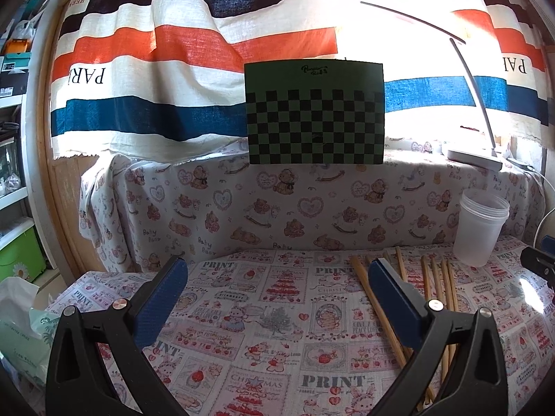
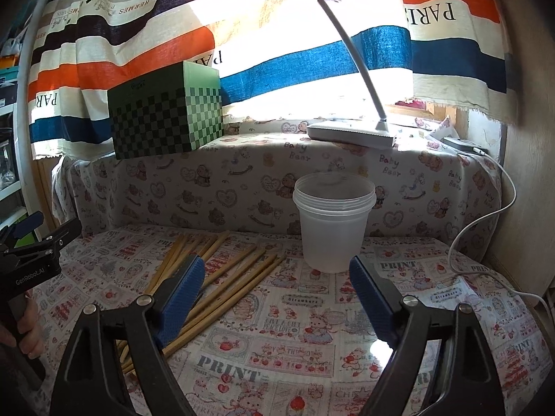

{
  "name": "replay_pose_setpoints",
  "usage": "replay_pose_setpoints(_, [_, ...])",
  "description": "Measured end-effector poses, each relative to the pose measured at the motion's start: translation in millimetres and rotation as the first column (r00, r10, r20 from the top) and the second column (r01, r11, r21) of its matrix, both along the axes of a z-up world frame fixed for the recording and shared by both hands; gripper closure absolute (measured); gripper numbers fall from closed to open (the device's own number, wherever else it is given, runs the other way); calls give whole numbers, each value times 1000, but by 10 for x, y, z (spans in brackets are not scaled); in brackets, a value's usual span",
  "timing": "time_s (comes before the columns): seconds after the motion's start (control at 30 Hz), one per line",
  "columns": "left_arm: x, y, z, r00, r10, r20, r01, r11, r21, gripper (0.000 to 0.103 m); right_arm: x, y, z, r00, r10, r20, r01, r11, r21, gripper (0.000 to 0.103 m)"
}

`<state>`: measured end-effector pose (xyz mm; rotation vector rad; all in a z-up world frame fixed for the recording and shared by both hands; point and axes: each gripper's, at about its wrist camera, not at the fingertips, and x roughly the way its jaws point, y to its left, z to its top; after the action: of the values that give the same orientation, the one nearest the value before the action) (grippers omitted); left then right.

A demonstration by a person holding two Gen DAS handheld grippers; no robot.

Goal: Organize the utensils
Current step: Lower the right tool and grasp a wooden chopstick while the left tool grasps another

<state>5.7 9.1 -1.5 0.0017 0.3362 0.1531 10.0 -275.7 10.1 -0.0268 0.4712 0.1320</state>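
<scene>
A striped curtain (image 1: 194, 52) fills the background, glare from the window behind it washing out its right part. Below it, a bench (image 2: 277, 315) covered in a printed cloth carries the things. A green checkered box (image 2: 163, 118) and a white desk lamp (image 2: 350, 131) sit on a raised ledge at the back. A translucent plastic cup (image 2: 333, 222) stands upright on the bench. Just left of it lies a loose bundle of wooden chopsticks (image 2: 236, 277), their near ends hidden behind the right gripper (image 2: 274, 277). Its jaws are wide apart, holding nothing. The left gripper (image 1: 277, 274) likewise hovers with jaws wide, partly covering chopsticks at its right.
</scene>
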Motion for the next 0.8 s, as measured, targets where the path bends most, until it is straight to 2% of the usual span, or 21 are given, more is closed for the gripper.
replay_pose_setpoints(0.03, [9, 10, -3, 1000, 6, -4, -6, 1000, -2, 0, 36, -31, 1, 1000, 2, -29, -1, 1000, 31, 31])
replay_pose_setpoints(0.1, [28, 19, -8, 1000, 13, -11, -13, 1000, -4, 0, 169, -103, 1, 992, -22, -123, 35, 995, 99, 34])
replay_pose_setpoints(0.17, [65, 26, -23, 999, -2, -35, 1, 1000, -17, 0, 396, -160, -45, 963, -68, -259, 105, 985, 133, 36])
replay_pose_setpoints(0.23, [102, 41, -41, 998, -21, -58, 18, 999, -38, 0, 663, -173, -151, 912, -41, -408, 120, 978, 170, 52])
replay_pose_setpoints(0.27, [112, 48, -48, 998, -21, -65, 18, 999, -43, 0, 788, -151, -203, 878, -28, -478, 127, 976, 178, 53])
replay_pose_setpoints(0.33, [119, 71, -56, 997, -16, -72, 12, 998, -54, 0, 1012, -101, -314, 817, -31, -576, 164, 970, 181, 65])
replay_pose_setpoints(0.37, [121, 83, -60, 997, -10, -73, 5, 998, -60, 0, 1103, -78, -363, 796, -40, -604, 186, 966, 181, 69])
replay_pose_setpoints(0.47, [120, 116, -61, 997, 7, -74, -12, 998, -69, 0, 1317, 16, -480, 771, -112, -626, 237, 964, 118, 78])
replay_pose_setpoints(0.53, [116, 102, -56, 998, 17, -67, -20, 998, -52, 0, 1432, 46, -548, 761, -110, -639, 244, 961, 126, 83])
replay_pose_setpoints(0.63, [102, 43, -45, 998, 18, -59, -19, 1000, -11, 0, 1547, 47, -669, 741, -93, -665, 267, 949, 166, 83])
replay_pose_setpoints(0.8, [57, -8, -20, 999, 11, -32, -11, 1000, 8, 0, 1635, 99, -674, 764, -112, -635, 256, 956, 140, 85])
